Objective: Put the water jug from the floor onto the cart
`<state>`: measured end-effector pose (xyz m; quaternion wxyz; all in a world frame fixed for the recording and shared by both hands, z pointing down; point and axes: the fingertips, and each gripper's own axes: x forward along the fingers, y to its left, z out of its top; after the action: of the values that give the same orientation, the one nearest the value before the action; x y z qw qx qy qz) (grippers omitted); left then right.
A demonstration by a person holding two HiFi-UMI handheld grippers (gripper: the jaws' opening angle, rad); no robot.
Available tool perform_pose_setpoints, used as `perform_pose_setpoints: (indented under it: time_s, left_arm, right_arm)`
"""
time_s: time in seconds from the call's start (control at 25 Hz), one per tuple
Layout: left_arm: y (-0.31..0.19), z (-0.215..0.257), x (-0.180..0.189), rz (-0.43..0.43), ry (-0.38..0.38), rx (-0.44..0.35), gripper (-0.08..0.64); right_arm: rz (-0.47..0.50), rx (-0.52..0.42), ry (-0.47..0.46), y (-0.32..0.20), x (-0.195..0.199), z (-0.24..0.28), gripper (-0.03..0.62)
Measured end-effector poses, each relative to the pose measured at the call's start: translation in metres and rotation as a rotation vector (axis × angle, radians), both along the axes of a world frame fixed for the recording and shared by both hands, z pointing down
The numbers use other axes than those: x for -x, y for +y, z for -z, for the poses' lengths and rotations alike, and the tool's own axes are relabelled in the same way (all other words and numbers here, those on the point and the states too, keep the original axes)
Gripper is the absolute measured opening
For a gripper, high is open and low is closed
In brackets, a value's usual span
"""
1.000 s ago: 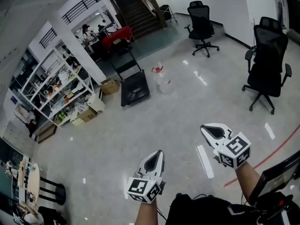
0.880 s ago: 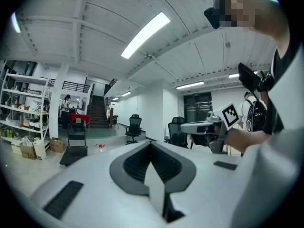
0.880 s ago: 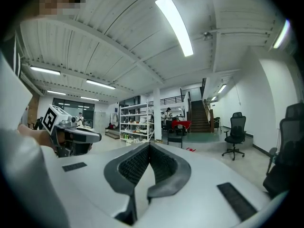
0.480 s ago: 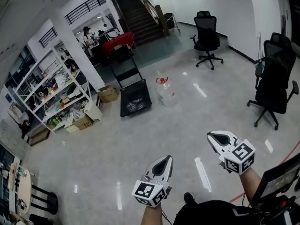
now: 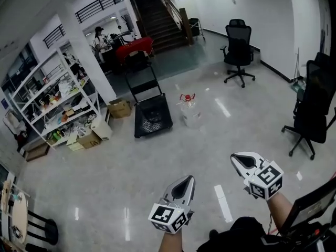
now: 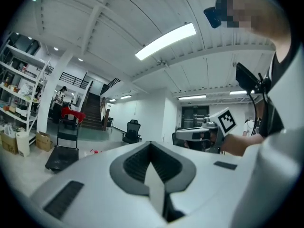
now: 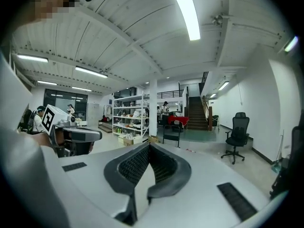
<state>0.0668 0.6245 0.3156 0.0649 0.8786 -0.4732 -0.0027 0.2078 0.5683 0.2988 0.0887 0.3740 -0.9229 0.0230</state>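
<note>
A clear water jug [image 5: 191, 113] with a red handle stands on the grey floor, just right of a black flat cart [image 5: 151, 115] with an upright push handle. Both lie well ahead of me. My left gripper [image 5: 186, 180] and right gripper [image 5: 239, 157] are held out level near the bottom of the head view, both shut and empty. In the left gripper view the cart [image 6: 61, 156] shows at far left and the jug's red handle [image 6: 95, 151] peeks over the gripper body. The right gripper view shows the cart's handle [image 7: 171, 136] in the distance.
Storage shelves [image 5: 58, 101] with cardboard boxes [image 5: 120, 108] stand at left. Office chairs [image 5: 239, 49] sit at back right and another [image 5: 316, 106] at right. A pillar [image 5: 86, 56], a staircase [image 5: 157, 14] and a person [image 5: 98, 35] at a red-covered table lie beyond the cart.
I have walked forward with both grippers; the cart and jug have come nearer and lower in the head view, and the right-hand chair has slid toward the edge.
</note>
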Motion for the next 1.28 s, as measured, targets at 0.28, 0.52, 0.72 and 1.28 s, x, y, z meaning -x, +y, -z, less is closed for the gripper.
perform_pose_setpoints:
  time_s: [0.28,0.52,0.72,1.28]
  left_arm:
    - [-0.083,-0.004,0.016,0.012,-0.035,0.019,-0.003]
    - [-0.186,0.000,0.022,0.041,-0.059,0.012,-0.003]
    - [-0.283,0.015,0.014,0.086,-0.099,0.017,-0.003]
    - [-0.453,0.000,0.012,0.122,-0.059,0.093,-0.003]
  right_arm:
    - [-0.012,0.004,-0.031,-0.083,0.010,-0.002,0.000]
    - [0.016,-0.024,-0.065,-0.189,0.015,0.003,0.000]
    - [0.069,-0.016,-0.076,-0.284,0.007,0.012,0.000]
    - [0.069,0.009,-0.087,-0.466,-0.001,-0.004,0.000]
